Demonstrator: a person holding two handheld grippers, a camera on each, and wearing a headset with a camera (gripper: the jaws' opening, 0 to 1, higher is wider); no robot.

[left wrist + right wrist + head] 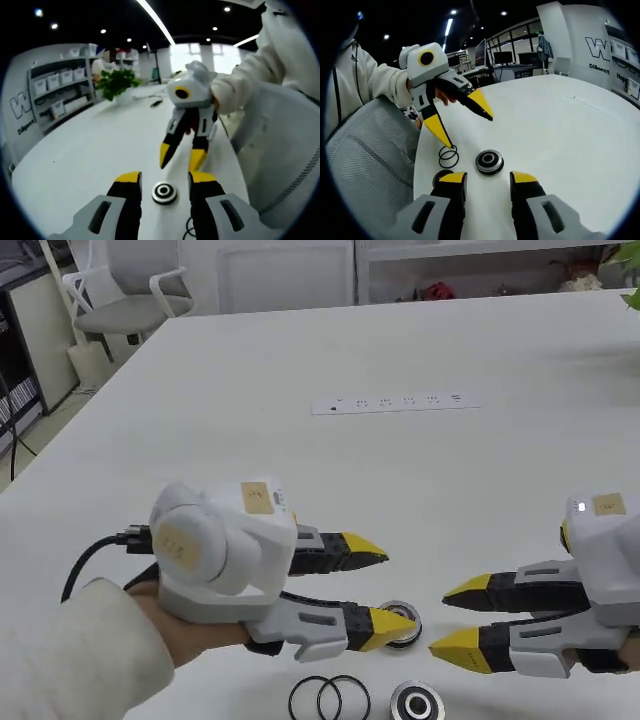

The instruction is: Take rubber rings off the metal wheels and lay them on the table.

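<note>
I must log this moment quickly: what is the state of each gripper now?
Left gripper: open, holding nothing.
Right gripper: open, holding nothing.

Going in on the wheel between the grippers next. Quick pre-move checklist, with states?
1. The left gripper is open: ok.
2. The right gripper is open: ok.
3. The wheel lies flat between both grippers, not gripped: ok.
4. That wheel has rubber left to pull off: cannot tell.
5. The two loose rings lie on the table, clear of the jaws: ok.
</note>
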